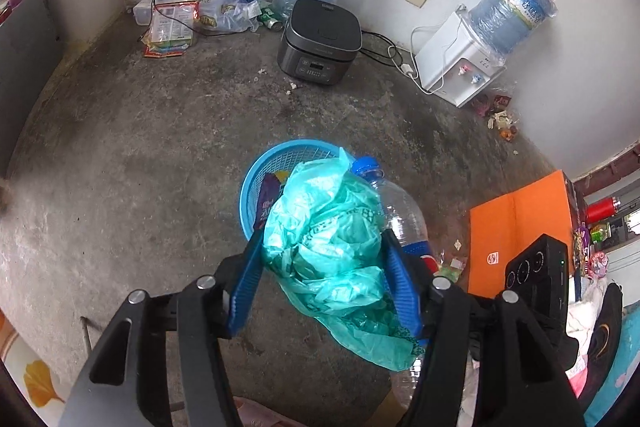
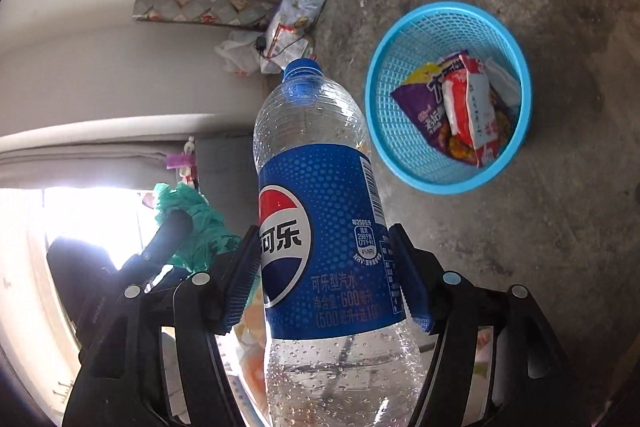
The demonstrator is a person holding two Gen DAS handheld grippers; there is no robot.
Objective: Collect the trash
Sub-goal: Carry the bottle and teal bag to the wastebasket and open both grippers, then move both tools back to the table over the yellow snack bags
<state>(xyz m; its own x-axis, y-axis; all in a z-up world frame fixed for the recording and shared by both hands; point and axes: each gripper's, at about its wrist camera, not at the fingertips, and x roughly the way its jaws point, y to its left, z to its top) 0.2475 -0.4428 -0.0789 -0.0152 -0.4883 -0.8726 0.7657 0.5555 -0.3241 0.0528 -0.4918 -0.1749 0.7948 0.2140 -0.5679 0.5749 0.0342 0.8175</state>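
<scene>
The left hand-held gripper (image 1: 324, 259) is clamping a crumpled green plastic bag (image 1: 332, 247) between its blue pads, directly over the near rim of the blue basket (image 1: 256, 171) on the floor ahead of it. The right hand-held gripper (image 2: 324, 267) is gripping an empty clear bottle (image 2: 320, 211) by its labelled middle, cap pointing forward, with the basket ahead and to its right. You are carrying both items to the basket, which is already holding snack wrappers (image 2: 460, 107). Centre each load over the opening before releasing; release the light bag low. The bottle label is showing the Pepsi globe, "可乐", "可乐型汽水" and "600".
</scene>
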